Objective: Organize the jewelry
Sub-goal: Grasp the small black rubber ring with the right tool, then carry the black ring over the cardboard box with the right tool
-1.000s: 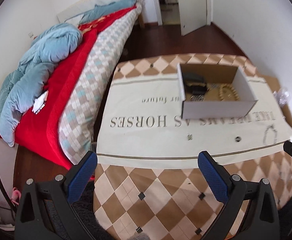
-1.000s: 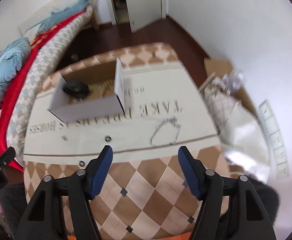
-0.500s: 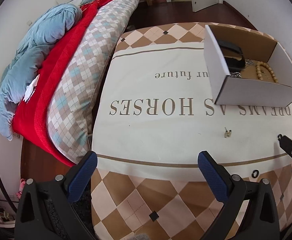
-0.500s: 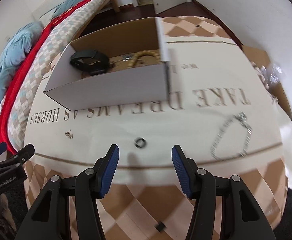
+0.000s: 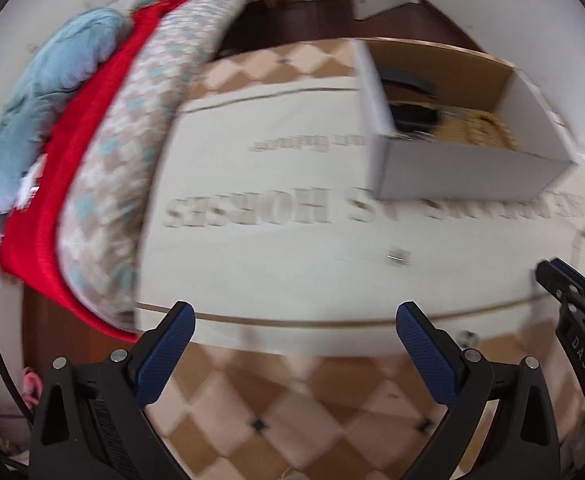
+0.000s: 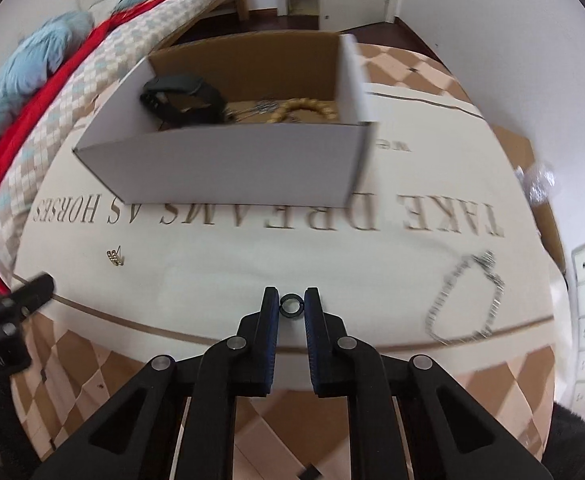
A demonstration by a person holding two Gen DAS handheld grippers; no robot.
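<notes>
A white cardboard box (image 6: 228, 168) on the table holds a black watch (image 6: 184, 98), a wooden bead bracelet (image 6: 304, 108) and other small pieces. It also shows in the left wrist view (image 5: 468, 172). A small black ring (image 6: 291, 305) lies on the cloth between the fingers of my right gripper (image 6: 291, 306), which are closed to the ring's sides. A silver chain bracelet (image 6: 468, 300) lies to the right. A small gold earring (image 6: 115, 257) lies to the left, also in the left wrist view (image 5: 398, 257). My left gripper (image 5: 292, 340) is open and empty over the table's near edge.
The table carries a cream cloth (image 6: 332, 248) with printed lettering and a checked border. A bed (image 5: 92, 140) with red and blue bedding stands close on the left. A cardboard piece and plastic wrap (image 6: 540, 184) lie off the table's right side.
My right gripper has moved forward and down and closed around the black ring. My left gripper has shifted, so the box sits farther left in its view, blurred by motion.
</notes>
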